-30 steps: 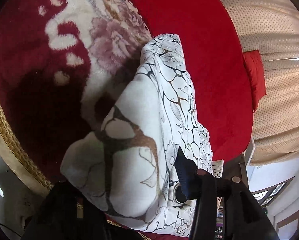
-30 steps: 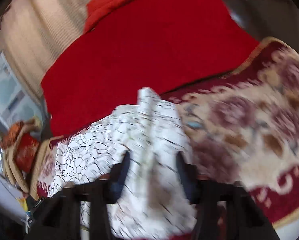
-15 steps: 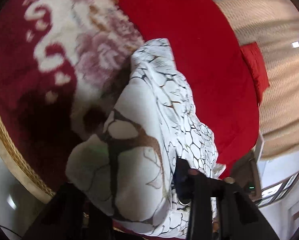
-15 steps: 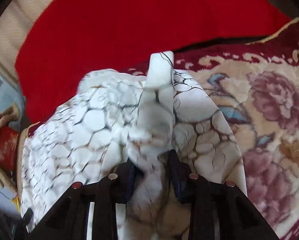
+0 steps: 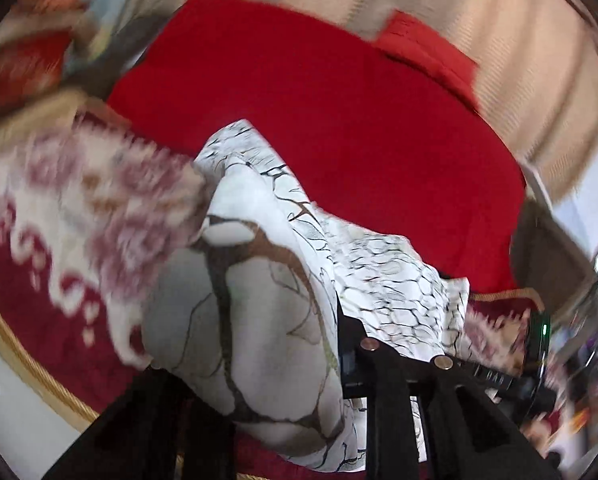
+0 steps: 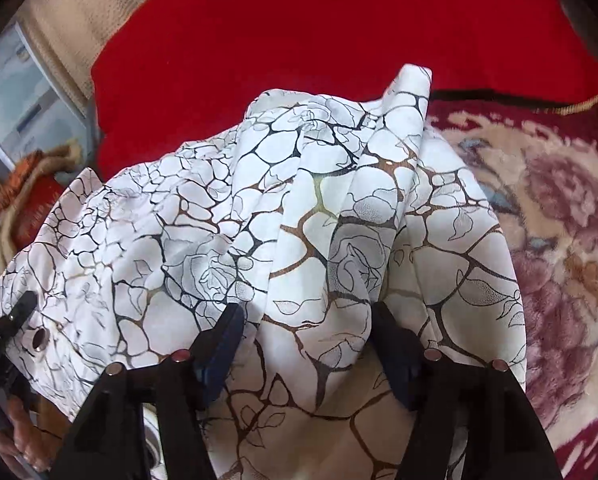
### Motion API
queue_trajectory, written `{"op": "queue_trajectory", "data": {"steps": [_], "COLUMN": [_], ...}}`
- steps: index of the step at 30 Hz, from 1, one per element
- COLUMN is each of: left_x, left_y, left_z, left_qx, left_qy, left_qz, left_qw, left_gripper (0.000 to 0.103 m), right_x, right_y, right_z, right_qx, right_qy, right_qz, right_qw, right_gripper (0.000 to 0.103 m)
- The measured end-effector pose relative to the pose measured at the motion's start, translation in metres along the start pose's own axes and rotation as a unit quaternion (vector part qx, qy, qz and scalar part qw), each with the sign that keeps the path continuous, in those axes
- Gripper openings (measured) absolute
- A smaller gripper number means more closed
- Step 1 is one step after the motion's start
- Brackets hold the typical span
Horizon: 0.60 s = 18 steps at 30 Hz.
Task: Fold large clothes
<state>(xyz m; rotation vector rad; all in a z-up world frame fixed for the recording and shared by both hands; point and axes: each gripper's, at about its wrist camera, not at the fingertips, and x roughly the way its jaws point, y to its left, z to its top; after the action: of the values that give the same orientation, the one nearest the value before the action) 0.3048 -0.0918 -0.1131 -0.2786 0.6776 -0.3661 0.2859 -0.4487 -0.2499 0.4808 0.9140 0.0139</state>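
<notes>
White crackle-print garment [image 6: 259,208] lies bunched, ridge running away from right gripper [image 6: 307,344].

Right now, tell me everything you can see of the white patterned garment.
The white patterned garment is thin, smooth-looking cloth printed with black and brown crackle lines and outlined roses. It lies bunched in loose folds over the floral blanket, its far edge reaching the red cover. The left tool is clamped on a gathered bunch, its jaws having just been closing. The right tool has just opened, with a fold lying loose between its jaws.
</notes>
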Motion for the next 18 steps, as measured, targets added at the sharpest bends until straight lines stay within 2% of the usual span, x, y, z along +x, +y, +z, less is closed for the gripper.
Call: {"op": "queue_trajectory", "data": {"steps": [3, 5, 7, 9, 11, 12, 13, 15, 18], "left_x": [-0.006, -0.002, 0.003, 0.014, 0.031, 0.042, 0.056, 0.07, 0.064], "left_y": [-0.046, -0.076, -0.11, -0.14, -0.169, -0.179, -0.186, -0.187, -0.182], "left_z": [0.002, -0.003, -0.013, -0.03, -0.058, -0.073, -0.089, -0.102, -0.097], "left_qx": [0.097, 0.158, 0.218, 0.275, 0.347, 0.376, 0.394, 0.398, 0.386], "left_qy": [-0.011, -0.009, -0.001, 0.013, 0.035, 0.051, 0.072, 0.091, 0.084], "left_qz": [0.015, 0.017, 0.016, 0.006, 0.0, -0.002, -0.008, -0.012, -0.026], "left_qw": [0.9951, 0.9873, 0.9758, 0.9613, 0.9372, 0.9251, 0.9163, 0.9128, 0.9182], "left_gripper": [0.023, 0.022, 0.022, 0.022, 0.022, 0.022, 0.022, 0.022, 0.022], "right_x": [-0.007, -0.012, -0.019, -0.027, -0.036, -0.039, -0.044, -0.041, -0.021], "right_y": [-0.017, -0.029, -0.04, -0.049, -0.058, -0.061, -0.062, -0.065, -0.066], "right_z": [0.004, 0.011, 0.023, 0.034, 0.051, 0.057, 0.061, 0.069, 0.078], "right_qx": [0.031, 0.052, 0.085, 0.107, 0.12, 0.122, 0.125, 0.133, 0.15], "right_qy": [0.001, 0.003, 0.006, 0.004, -0.004, -0.011, -0.017, -0.018, 0.011], "right_qz": [0.045, 0.081, 0.134, 0.171, 0.197, 0.207, 0.215, 0.227, 0.237], "right_qw": [0.999, 0.995, 0.987, 0.979, 0.973, 0.971, 0.968, 0.965, 0.96], "right_gripper": [0.069, 0.069, 0.069, 0.069, 0.07, 0.074, 0.077, 0.08, 0.08]}}
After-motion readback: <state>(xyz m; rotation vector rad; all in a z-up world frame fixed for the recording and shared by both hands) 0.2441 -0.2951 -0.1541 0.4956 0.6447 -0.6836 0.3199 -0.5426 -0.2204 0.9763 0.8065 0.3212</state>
